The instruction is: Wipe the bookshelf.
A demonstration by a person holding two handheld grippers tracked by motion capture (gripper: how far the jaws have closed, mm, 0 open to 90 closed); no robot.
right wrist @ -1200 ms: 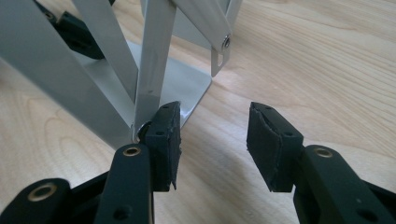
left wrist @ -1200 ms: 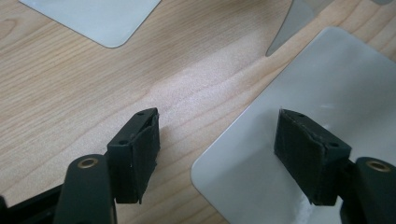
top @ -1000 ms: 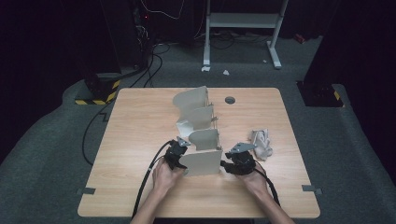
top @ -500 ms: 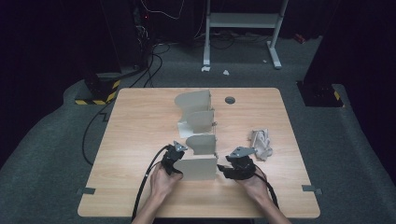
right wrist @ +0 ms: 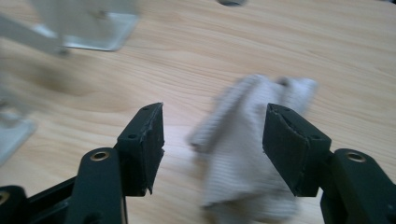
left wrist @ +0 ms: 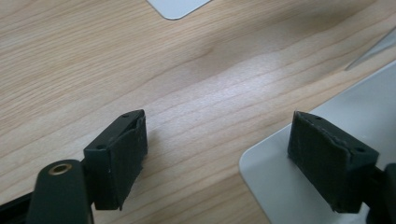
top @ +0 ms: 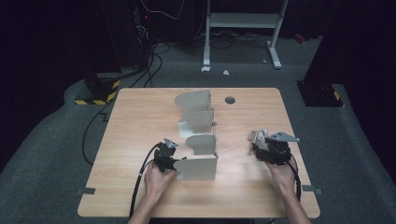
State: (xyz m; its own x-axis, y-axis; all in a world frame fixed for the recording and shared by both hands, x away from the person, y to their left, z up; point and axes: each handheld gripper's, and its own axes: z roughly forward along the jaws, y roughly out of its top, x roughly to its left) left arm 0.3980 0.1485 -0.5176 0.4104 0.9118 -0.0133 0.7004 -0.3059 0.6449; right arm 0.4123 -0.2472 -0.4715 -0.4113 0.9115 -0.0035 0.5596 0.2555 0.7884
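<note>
**Both tools apart, cloth ahead of my right one**

My right tool [right wrist: 212, 149] has just been opening; its jaws stand wide, and the crumpled pale cloth [right wrist: 252, 154] lies on the worktop [top: 140, 126] between and just beyond them, not pinched. My left tool [left wrist: 217, 156] has opened too, jaws apart beside the grey divider rack [top: 198, 135], one pad over its front panel's rounded corner, gripping nothing.

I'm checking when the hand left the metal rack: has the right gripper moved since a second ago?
Yes. The right gripper, jaws just opening, has shifted right, away from the rack's front panel, and now stands over the crumpled cloth near the table's right edge.
</note>
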